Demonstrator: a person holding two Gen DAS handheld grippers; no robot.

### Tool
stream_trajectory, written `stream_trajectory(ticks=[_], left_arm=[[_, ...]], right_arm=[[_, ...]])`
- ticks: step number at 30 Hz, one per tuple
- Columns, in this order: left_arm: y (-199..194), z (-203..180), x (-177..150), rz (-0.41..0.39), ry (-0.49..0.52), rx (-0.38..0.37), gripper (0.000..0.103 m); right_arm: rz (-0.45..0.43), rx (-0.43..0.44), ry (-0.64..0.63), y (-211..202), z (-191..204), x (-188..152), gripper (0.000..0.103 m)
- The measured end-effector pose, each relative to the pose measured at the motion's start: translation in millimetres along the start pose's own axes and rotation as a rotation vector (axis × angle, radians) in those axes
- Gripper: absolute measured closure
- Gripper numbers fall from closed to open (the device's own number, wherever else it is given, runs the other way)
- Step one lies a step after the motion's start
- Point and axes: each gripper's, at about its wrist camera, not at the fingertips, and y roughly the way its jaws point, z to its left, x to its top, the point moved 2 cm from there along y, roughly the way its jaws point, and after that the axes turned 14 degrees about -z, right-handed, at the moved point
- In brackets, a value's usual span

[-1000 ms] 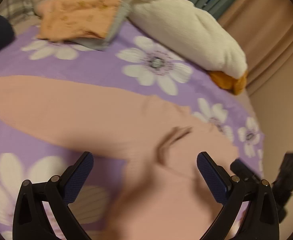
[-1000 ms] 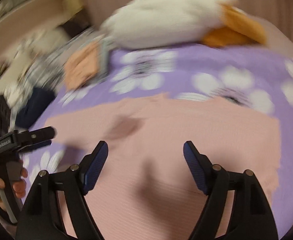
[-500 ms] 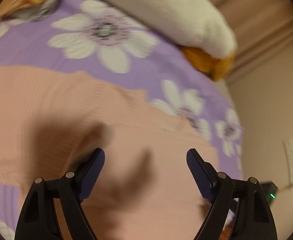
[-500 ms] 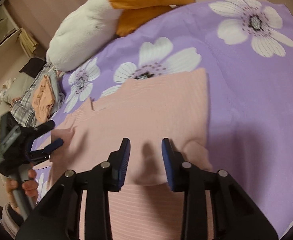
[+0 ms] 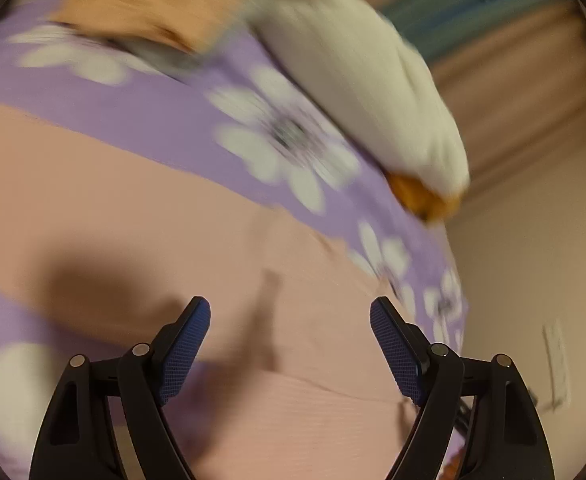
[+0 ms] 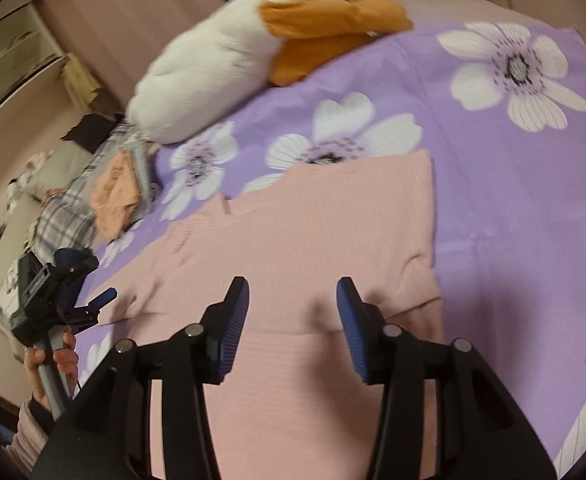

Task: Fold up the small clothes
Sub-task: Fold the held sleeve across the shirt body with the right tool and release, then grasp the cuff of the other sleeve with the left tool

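A pink ribbed garment point(image 6: 313, 240) lies spread on the purple flowered bedsheet point(image 6: 513, 184), with one part folded over near me. It also shows in the blurred left wrist view point(image 5: 133, 216). My right gripper point(image 6: 293, 300) is open and empty just above the folded edge. My left gripper point(image 5: 289, 320) is open and empty above the garment; it also shows in the right wrist view point(image 6: 89, 292), held by a hand at the garment's left end.
A white and orange plush toy point(image 6: 253, 48) lies at the back of the bed. A pile of orange, grey and plaid clothes point(image 6: 113, 192) sits at the far left. A wall with an outlet point(image 5: 557, 364) borders the bed.
My right gripper's jaws have opened wider over the folded edge. The left gripper has swung, bringing the clothes pile and plush back into its view.
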Motion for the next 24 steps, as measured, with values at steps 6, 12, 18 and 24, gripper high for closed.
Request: stream_trajectory(ticks=[6, 12, 18, 24], left_arm=[[-75.0, 113.5, 47.5, -0.193, -0.22, 0.161, 0.021], [-106.4, 189.3, 65.6, -0.278, -0.379, 0.218, 0.021], [-91.4, 209.3, 78.1, -0.311, -0.462, 0.133, 0.021], [-82.0, 209.2, 91.1, -0.359, -0.468, 0.224, 0.032]], right_arm=[[-0.027, 0.067, 0.034, -20.8, 19.7, -10.0, 0.05], [-0.025, 0.071, 0.033, -29.8, 35.8, -21.3, 0.049], [-0.009, 0.066, 0.041, -27.9, 43.3, -28.7, 0.049], [0.006, 0.06, 0.038, -25.5, 46.0, -35.7, 0.049]])
